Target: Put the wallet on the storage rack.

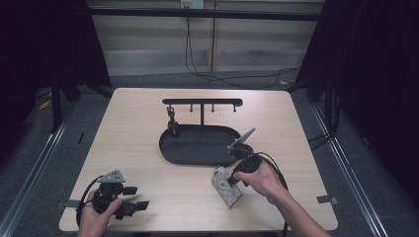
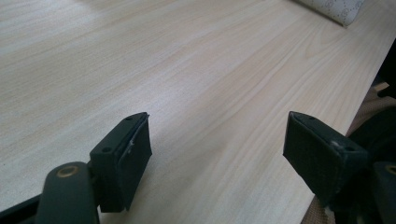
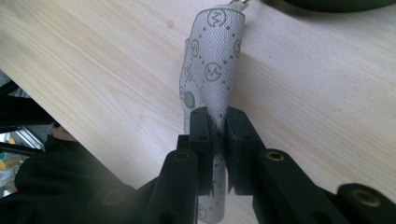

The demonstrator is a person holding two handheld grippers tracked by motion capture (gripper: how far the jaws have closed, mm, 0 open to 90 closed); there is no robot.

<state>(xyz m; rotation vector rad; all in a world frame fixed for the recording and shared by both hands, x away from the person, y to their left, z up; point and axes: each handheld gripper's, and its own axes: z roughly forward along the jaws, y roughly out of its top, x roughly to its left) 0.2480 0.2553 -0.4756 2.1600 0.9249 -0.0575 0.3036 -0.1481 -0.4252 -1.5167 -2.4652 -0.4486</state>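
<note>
The right claw (image 3: 218,140) is clenched on the grey monogrammed pouch (image 3: 211,70), which lies on the tabletop (image 1: 148,148) just near of the black tray (image 1: 197,148). The grab looks done; lifting it and hanging it on the hook rack (image 1: 202,102) seems left. The left claw (image 2: 217,154) rests released at the near left.

My right gripper (image 3: 218,135) has its jaws pinched on the pouch (image 3: 211,70), a grey patterned one with round logos and a snap button just left of the jaws. Pouch runs straight ahead from the jaws over the table (image 3: 317,93). Dark tray (image 3: 336,3) edge far ahead, right of the pouch tip.
</note>
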